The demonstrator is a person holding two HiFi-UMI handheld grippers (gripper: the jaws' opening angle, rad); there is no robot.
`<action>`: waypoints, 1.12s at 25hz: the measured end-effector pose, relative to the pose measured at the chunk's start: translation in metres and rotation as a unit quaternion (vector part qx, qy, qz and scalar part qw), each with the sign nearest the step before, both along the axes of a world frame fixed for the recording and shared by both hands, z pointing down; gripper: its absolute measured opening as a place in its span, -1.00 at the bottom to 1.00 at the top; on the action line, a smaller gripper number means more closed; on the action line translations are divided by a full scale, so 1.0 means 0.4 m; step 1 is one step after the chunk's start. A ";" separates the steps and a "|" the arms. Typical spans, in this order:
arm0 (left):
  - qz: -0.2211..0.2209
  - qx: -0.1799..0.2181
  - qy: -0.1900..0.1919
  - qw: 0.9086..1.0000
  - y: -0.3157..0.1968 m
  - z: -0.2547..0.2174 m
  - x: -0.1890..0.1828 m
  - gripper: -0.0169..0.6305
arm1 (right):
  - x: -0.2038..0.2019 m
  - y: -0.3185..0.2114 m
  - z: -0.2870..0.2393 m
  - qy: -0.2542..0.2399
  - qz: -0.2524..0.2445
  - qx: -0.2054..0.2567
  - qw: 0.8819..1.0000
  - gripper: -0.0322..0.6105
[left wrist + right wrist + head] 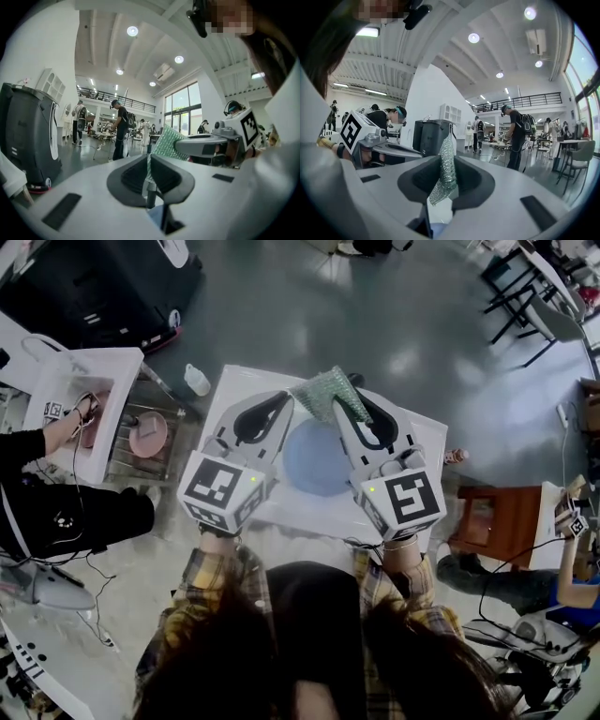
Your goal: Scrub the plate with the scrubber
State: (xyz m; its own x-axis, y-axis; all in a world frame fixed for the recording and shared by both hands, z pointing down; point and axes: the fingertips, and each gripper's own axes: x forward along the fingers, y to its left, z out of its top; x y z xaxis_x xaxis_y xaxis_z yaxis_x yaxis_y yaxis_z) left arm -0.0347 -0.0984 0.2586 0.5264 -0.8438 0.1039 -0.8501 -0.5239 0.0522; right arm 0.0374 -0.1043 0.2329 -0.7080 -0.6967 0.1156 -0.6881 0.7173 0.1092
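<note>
The green mesh scrubber hangs in the air between my two grippers, above the pale blue plate, which lies on the white table. My left gripper is shut on the scrubber's left edge. In the left gripper view a thin strip of scrubber runs between the closed jaws of the left gripper. My right gripper is shut on the scrubber's other edge. In the right gripper view the scrubber stands pinched upright in the right gripper. Both grippers point roughly level, well above the plate.
A white bottle sits off the table's left corner. At the left a person works at a white sink, with a pink dish on a rack beside it. A brown stool stands right. A black machine is at the far left.
</note>
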 end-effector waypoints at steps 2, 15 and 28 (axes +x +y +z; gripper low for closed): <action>0.005 0.012 0.006 1.000 0.004 -0.025 0.009 -0.86 | 0.008 0.000 -0.027 -0.013 0.001 0.013 1.000 -0.60; 0.039 0.029 0.024 0.999 0.014 -0.087 0.073 -0.90 | 0.048 0.006 -0.061 -0.051 0.008 0.011 0.999 -0.60; 0.047 0.028 0.025 0.998 -0.003 -0.083 0.072 -0.90 | 0.052 -0.010 -0.062 -0.059 0.018 0.005 0.998 -0.60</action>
